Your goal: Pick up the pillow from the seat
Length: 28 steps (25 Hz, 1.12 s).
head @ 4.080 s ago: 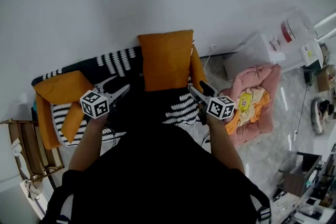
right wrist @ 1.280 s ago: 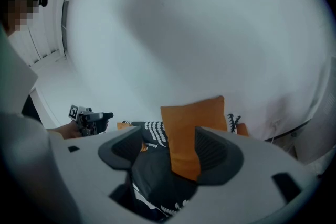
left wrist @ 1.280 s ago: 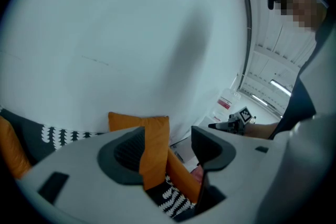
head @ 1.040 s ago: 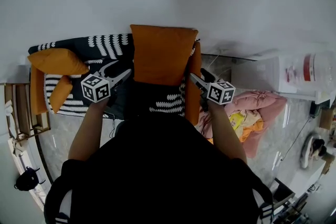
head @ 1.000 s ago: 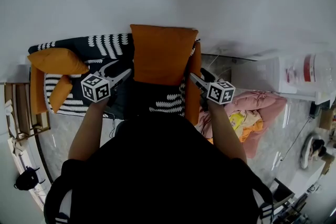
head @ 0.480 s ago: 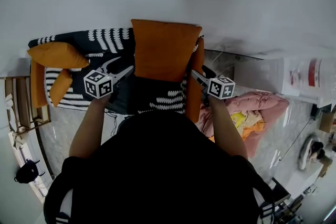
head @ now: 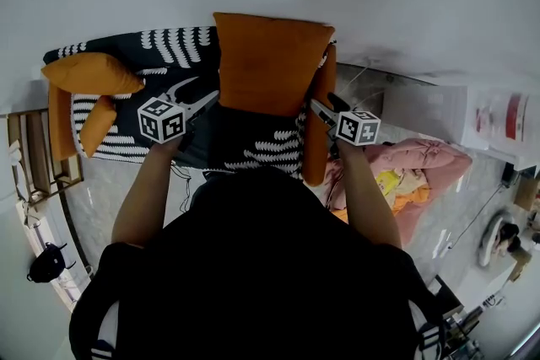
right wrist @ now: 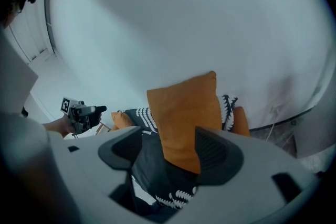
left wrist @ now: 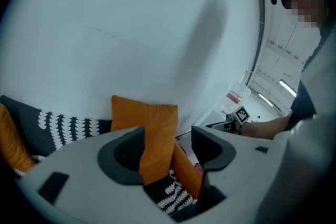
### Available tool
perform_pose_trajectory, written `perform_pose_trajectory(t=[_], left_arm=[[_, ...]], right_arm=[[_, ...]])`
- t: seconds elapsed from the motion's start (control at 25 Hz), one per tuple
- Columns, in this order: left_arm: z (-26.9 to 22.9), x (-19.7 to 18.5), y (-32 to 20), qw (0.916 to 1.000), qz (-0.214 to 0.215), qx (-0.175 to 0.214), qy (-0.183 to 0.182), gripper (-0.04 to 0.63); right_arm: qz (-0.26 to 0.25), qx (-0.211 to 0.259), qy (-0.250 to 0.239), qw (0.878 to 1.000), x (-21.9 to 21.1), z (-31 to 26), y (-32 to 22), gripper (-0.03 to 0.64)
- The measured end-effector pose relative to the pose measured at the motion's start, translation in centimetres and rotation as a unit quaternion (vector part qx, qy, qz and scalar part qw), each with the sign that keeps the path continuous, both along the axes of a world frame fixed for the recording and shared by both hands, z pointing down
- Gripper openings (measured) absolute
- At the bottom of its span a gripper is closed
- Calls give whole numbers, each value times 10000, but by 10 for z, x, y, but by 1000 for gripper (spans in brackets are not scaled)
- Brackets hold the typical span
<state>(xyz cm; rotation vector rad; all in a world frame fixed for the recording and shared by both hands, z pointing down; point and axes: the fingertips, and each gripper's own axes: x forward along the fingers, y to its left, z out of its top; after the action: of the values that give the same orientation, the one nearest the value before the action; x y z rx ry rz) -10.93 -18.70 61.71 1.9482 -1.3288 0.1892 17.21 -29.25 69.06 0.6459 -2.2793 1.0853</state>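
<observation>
An orange pillow [head: 270,63] stands upright on the dark, white-patterned sofa seat [head: 253,149], leaning on the backrest. My left gripper [head: 202,104] hangs just off its left edge with the jaws apart and nothing between them. My right gripper [head: 321,109] hangs just off its right edge, also open and empty. In the left gripper view the pillow [left wrist: 152,126] shows beyond the spread jaws of the left gripper [left wrist: 168,147]. In the right gripper view the pillow [right wrist: 186,110] lies ahead of the right gripper [right wrist: 169,150].
A second orange pillow [head: 91,73] lies at the sofa's left end. An orange armrest [head: 317,135] bounds the right end. A pink pet bed [head: 422,169] sits on the floor at right, a wooden rack [head: 34,169] at left. A white wall rises behind the sofa.
Both grippers have come down and in toward the pillow's two sides. Their jaws stand as wide as before, and the pillow has not moved.
</observation>
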Motion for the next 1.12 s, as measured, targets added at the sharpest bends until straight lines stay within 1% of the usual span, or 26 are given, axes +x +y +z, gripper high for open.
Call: perform_pose_trajectory(t=[0.4, 0.56, 0.84, 1.12], left_arm=[[38, -4, -8, 9997, -12, -228, -56, 272], [57, -5, -9, 9991, 47, -381, -158, 272], [83, -9, -20, 9984, -1, -567, -57, 272], [105, -13, -38, 9977, 6, -663, -132, 272]], right_arm=[[5, -170, 215, 9996, 6, 35, -2, 318], [76, -207, 275, 9994, 8, 48, -7, 318], [128, -333, 363, 9987, 7, 72, -17, 319], [211, -390, 396, 9982, 3, 91, -31, 319]])
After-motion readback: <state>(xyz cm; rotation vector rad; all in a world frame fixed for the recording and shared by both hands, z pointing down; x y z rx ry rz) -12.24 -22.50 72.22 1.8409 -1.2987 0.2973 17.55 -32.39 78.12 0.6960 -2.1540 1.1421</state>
